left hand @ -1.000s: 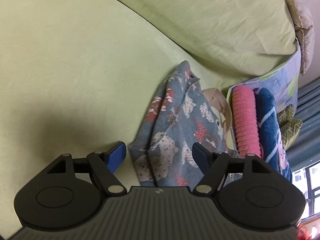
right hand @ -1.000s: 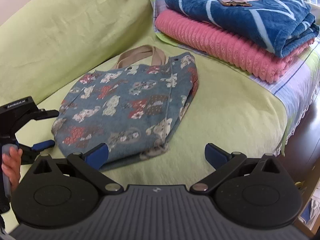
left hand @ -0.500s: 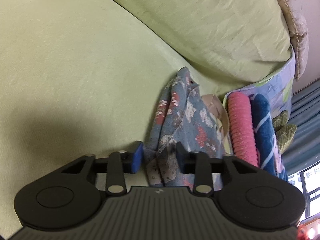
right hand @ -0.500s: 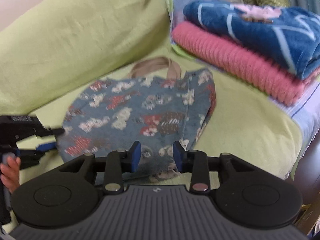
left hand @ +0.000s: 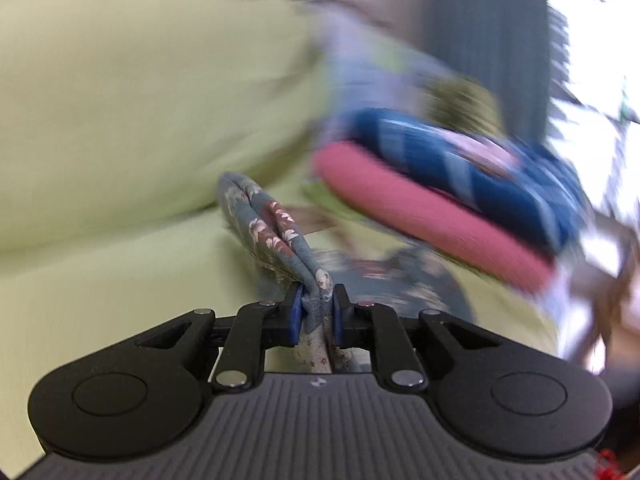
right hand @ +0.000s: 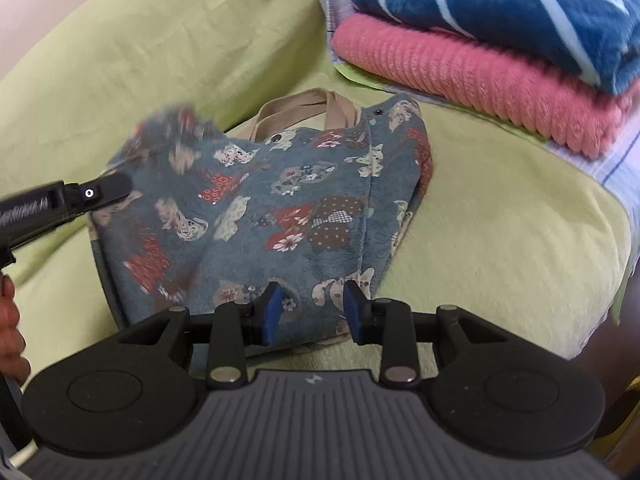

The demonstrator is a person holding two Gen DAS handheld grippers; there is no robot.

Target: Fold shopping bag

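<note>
A folded pink knit blanket (right hand: 480,76) lies at the far right of the green-covered sofa seat (right hand: 500,216), with a folded blue patterned blanket (right hand: 520,12) stacked on top of it. Both rest on a pale striped cloth (right hand: 616,160) that covers the right end of the seat. The green back cushion (right hand: 160,40) rises behind the work area. Nothing lies between the grippers and the bag.

The shopping bag (right hand: 280,216) — blue fabric with a cat and patchwork print — lies on the seat, left of the blankets. Its beige handles (right hand: 312,104) point toward the back cushion.

The left gripper (left hand: 316,312) enters from the left of the scene; in the right wrist view its black body shows at the bag's left edge, with part of a hand (right hand: 10,328) below it. Its jaws are clamped on a bunched corner of the bag, and the pinched fabric rises off the seat as a doubled ridge. The left wrist view is heavily motion-blurred.

The right gripper (right hand: 314,312) sits low at the near edge of the bag. Its blue pads (right hand: 272,312) stand partly apart, with bag fabric lying between them. Whether the pads press the fabric cannot be determined — a gap shows on each side.
</note>
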